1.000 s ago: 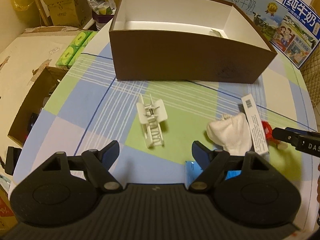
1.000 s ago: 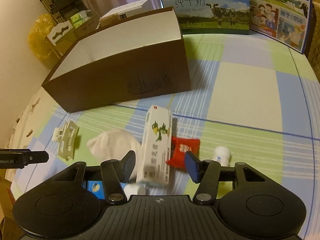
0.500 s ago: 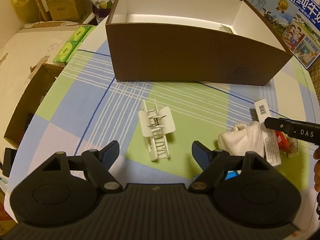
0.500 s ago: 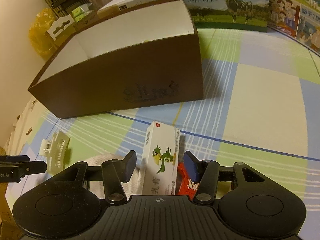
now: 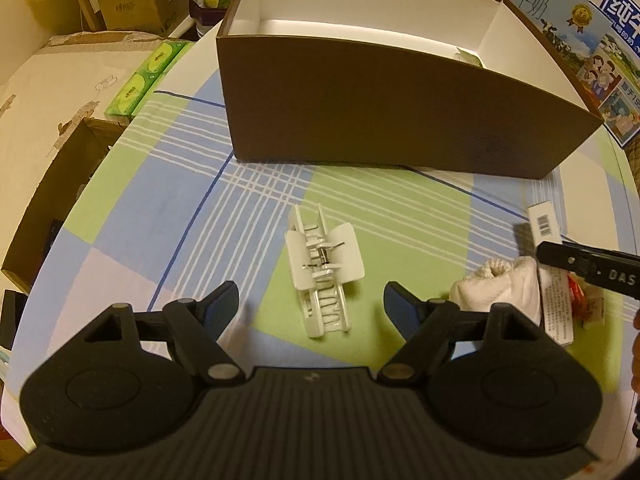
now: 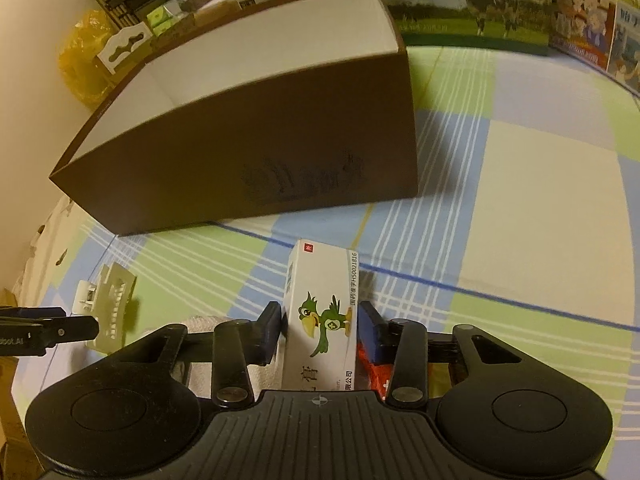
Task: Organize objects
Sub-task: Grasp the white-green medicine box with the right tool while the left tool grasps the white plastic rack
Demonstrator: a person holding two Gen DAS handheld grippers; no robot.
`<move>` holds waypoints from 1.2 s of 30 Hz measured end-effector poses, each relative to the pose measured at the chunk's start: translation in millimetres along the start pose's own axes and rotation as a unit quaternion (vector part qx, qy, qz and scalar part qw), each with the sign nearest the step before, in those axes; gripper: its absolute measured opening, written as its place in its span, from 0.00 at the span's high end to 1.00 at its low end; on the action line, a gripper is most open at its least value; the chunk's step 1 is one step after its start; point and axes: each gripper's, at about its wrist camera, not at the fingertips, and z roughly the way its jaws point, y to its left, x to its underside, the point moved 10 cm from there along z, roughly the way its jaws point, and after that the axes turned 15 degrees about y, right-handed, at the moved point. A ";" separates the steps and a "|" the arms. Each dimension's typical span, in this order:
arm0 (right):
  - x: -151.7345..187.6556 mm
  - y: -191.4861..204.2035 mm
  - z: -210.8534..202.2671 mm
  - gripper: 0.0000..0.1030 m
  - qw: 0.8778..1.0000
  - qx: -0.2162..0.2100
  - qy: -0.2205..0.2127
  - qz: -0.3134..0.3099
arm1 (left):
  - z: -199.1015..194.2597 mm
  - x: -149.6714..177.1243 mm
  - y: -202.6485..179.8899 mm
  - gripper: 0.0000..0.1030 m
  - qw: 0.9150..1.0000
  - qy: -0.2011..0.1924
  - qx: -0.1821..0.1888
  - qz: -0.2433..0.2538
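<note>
A white hair claw clip [image 5: 320, 276] lies on the checked tablecloth, between the fingers of my open left gripper [image 5: 311, 300], which hovers just above it. My right gripper [image 6: 322, 320] is closing on a white medicine box with a green bird [image 6: 324, 312]; both pads stand against its sides. The same medicine box [image 5: 546, 236] shows at the right in the left wrist view, under the right gripper's finger [image 5: 580, 262]. Beside it lie a white sock [image 5: 500, 292] and a red packet [image 6: 368, 372]. The brown box [image 5: 400, 120] with a white inside stands open behind.
Milk cartons [image 6: 460, 0] stand behind the brown box [image 6: 260, 152]. Green tissue packs [image 5: 140, 80] and an open cardboard carton [image 5: 48, 208] sit off the table's left edge. The clip [image 6: 112, 300] and the left gripper's finger [image 6: 48, 330] show at the left.
Both grippers came forward and lower. The right jaws narrowed onto the medicine box. The clip now lies between the left fingers.
</note>
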 end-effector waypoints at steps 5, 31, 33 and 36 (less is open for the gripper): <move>-4.0 0.8 -19.0 0.63 1.000 -0.003 -0.026 0.011 | 1.7 -8.8 -1.6 0.26 1.000 -0.004 -0.001 -0.002; -4.9 9.0 -61.9 0.63 0.997 -0.004 -0.072 0.009 | -15.4 -22.2 -4.4 0.64 0.999 -0.030 -0.001 0.014; -6.7 12.7 -65.1 0.64 0.997 -0.008 -0.076 0.005 | -23.6 -22.9 -5.3 0.64 0.999 -0.039 0.000 0.017; -11.0 18.1 -69.5 0.63 0.997 -0.012 -0.079 0.000 | -38.9 -24.3 -7.8 0.64 0.998 -0.053 0.005 0.020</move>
